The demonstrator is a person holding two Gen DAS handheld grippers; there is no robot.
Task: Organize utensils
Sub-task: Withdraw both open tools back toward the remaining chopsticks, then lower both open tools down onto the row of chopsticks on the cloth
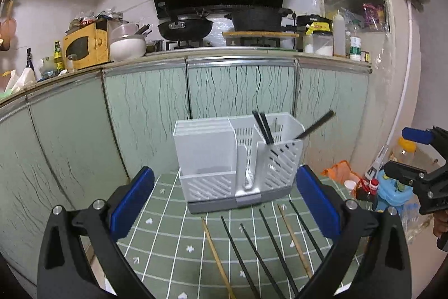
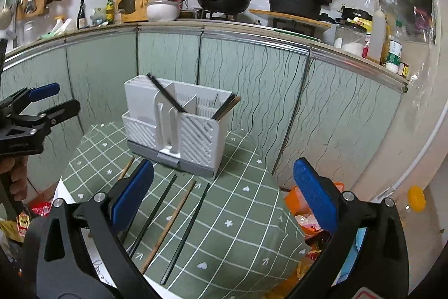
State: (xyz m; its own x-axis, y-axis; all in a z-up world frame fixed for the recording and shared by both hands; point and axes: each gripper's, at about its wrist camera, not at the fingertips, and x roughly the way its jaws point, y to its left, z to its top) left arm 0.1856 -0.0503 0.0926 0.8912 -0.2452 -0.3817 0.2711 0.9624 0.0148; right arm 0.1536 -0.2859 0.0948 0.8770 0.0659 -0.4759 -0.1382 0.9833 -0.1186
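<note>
Your left gripper [image 1: 224, 203] and right gripper [image 2: 224, 195] both gape wide with nothing between their pads. The white holder [image 1: 238, 159] stands at frame centre on the green cloth [image 2: 238, 215], chopsticks [image 1: 264, 128] leaning inside; loose chopsticks [image 1: 268, 243] lie below it.

Each hand-held gripper [image 1: 224, 198] has black arms, blue pads [image 1: 131, 203] and silver screws [image 1: 98, 204].
</note>
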